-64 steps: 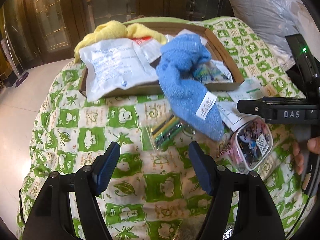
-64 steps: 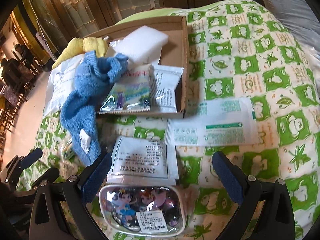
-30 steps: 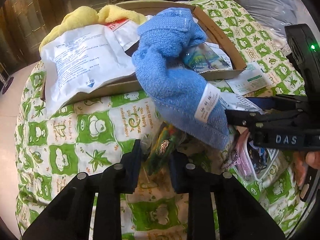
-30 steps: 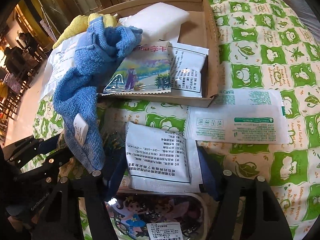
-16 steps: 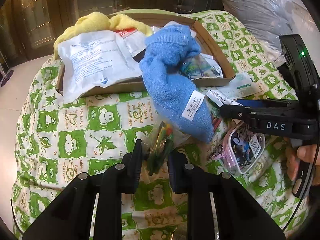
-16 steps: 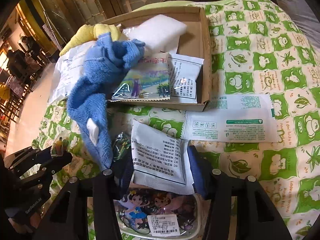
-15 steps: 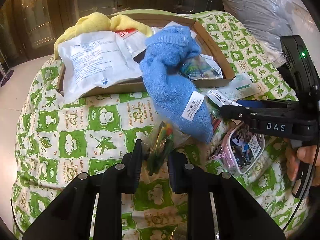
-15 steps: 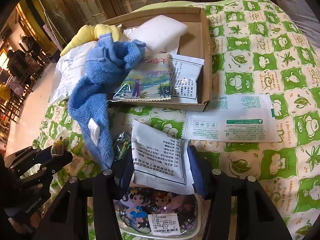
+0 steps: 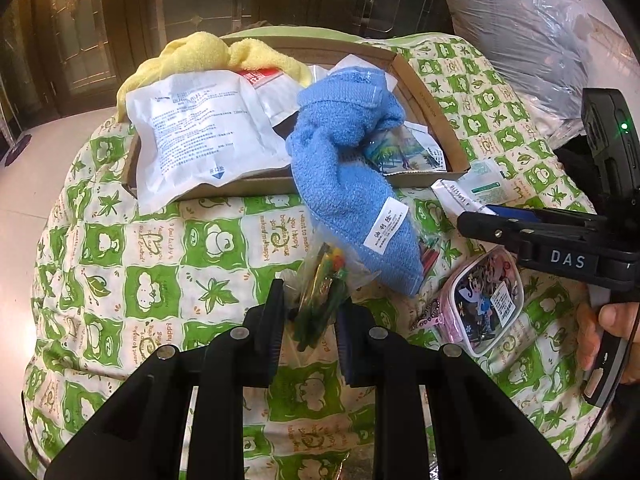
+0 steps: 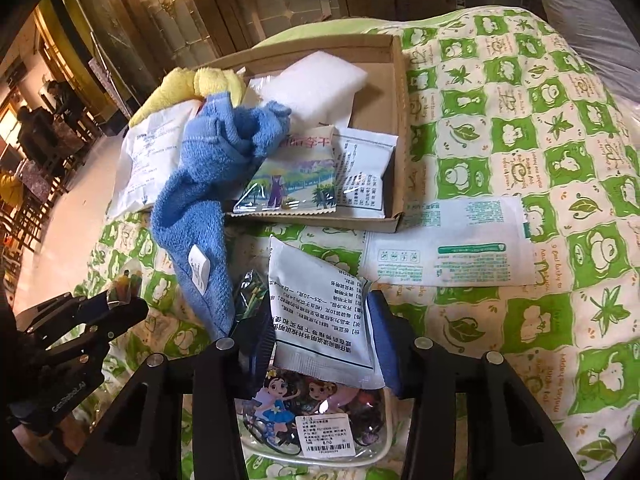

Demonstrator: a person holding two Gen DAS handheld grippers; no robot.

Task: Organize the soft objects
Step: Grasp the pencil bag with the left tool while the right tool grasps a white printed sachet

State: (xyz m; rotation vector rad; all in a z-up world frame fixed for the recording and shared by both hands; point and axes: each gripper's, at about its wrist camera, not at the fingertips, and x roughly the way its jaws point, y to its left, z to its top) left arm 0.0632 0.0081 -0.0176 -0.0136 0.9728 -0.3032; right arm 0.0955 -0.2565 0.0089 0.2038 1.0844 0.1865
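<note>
Cardboard tray (image 10: 401, 128) at the far side likely awaits both loads: left gripper (image 9: 310, 322) pinches a clear bag (image 9: 320, 284), right gripper (image 10: 322, 332) clamps a white packet (image 10: 320, 312), lifted off the green quilt (image 9: 160, 248).

green-checked bedspread (image 9: 168, 280), wooden doors (image 9: 120, 20), grey pillow (image 9: 520, 32)

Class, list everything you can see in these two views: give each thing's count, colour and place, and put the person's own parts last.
box: 1, brown, on quilt
yellow towel: 1, box's far corner
blue towel: 1, hanging over box's front edge
foam block: 1, white, in box
large pouch: 1, white, overhanging box
picture packet: 1, in box
flat packet: 1, white-green, on quilt
cartoon pouch: 1, pink, on quilt
quilt: 1, green-white
left hand-held gripper: shut on clear bag
right hand-held gripper: shut on white sachet
</note>
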